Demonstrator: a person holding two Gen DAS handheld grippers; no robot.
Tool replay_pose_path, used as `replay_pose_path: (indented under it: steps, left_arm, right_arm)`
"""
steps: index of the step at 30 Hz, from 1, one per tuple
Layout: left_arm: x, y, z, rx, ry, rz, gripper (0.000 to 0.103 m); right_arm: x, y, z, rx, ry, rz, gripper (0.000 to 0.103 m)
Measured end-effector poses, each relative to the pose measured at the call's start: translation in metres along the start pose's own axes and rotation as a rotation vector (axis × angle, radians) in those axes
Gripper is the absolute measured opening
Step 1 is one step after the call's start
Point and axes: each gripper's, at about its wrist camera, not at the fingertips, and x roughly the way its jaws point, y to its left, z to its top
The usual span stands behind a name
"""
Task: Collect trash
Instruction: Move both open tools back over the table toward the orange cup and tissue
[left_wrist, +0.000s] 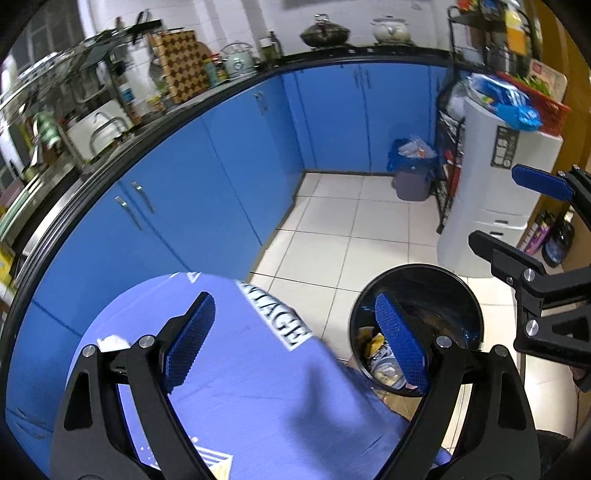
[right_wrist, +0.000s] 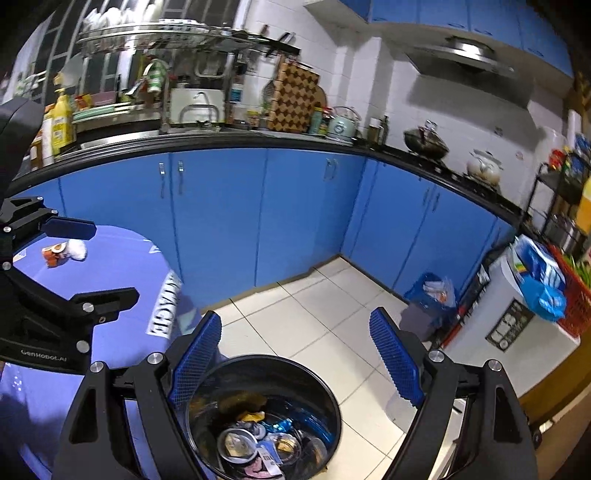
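Both grippers empty, fingers spread wide. Left gripper (left_wrist: 293, 341): black angular arms, blue pads with a fine waffle grid; nothing between them. Right gripper (right_wrist: 295, 356): same build, same spread, also nothing held.

Round black plastic trash bin (right_wrist: 325, 402) stands on the white glossy tiled floor (right_wrist: 314, 314), just beside the table. Glossy inner wall, circular rim. Inside: round metal can lids, crumpled wrappers, a blue foil scrap, something pink at the bottom.

Round table with a smooth lilac-blue printed cloth (right_wrist: 122, 266) carries white block lettering near its edge. Remaining trash on it: a crumpled white tissue wad (right_wrist: 75, 250) touching a small crushed orange-and-white packet (right_wrist: 54, 254), both near the far edge.

View differences:
- Right wrist view looks straight down into the bin, contents legible; also shows the packet, steel dish rack and range hood.
- Left wrist view sees the bin (left_wrist: 458, 295) obliquely, partly behind its own pad; on the table only a white scrap (left_wrist: 112, 341) shows, packet hidden behind the finger. It shows the right gripper side-on at the frame's right edge.
- Both show a grey floor bin with blue liner (left_wrist: 412, 173) by the glossy blue cabinets.
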Motion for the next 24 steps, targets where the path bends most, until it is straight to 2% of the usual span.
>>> replay_pose_path:
  steps: [12, 24]
  left_arm:
    - [-0.022, 0.091, -0.038, -0.152, -0.016, 0.068, 0.088]
    - [-0.026, 0.195, -0.103, -0.332, 0.019, 0.138, 0.090]
  right_arm:
    - [0.005, 0.090, 0.032, -0.134, -0.010, 0.092, 0.080]
    - [0.026, 0.190, 0.056, -0.247, 0.004, 0.213, 0.080]
